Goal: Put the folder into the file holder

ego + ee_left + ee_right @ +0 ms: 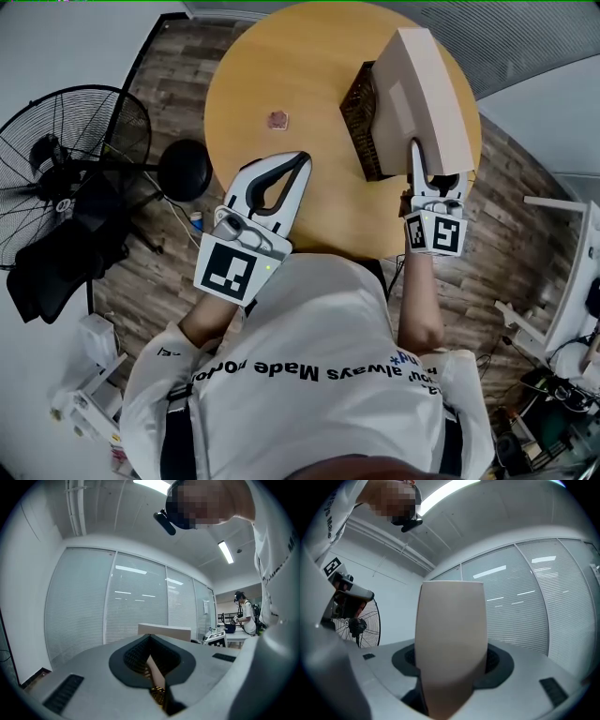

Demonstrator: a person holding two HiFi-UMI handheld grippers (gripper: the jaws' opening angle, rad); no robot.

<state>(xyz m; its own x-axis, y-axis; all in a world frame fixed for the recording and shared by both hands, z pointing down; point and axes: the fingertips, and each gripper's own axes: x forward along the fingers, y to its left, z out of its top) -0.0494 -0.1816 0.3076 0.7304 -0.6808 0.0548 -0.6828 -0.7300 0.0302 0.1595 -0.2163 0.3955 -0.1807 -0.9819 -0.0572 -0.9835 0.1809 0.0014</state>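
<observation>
A thick beige folder (422,89) stands on edge in my right gripper (433,178), which is shut on its near end. In the right gripper view the folder (452,634) fills the space between the jaws. The dark mesh file holder (358,117) sits on the round wooden table (281,66). The folder is over the holder's right side and hides that part. I cannot tell whether its lower edge is inside. My left gripper (302,161) hovers over the table's near left edge, fingertips together and nothing held. Through its jaws I see the holder (140,656) and the folder (165,631).
A small pinkish scrap (277,119) lies on the table left of the holder. A black standing fan (70,150) and a round black base (185,169) are on the floor to the left. White frames (572,272) stand at the right.
</observation>
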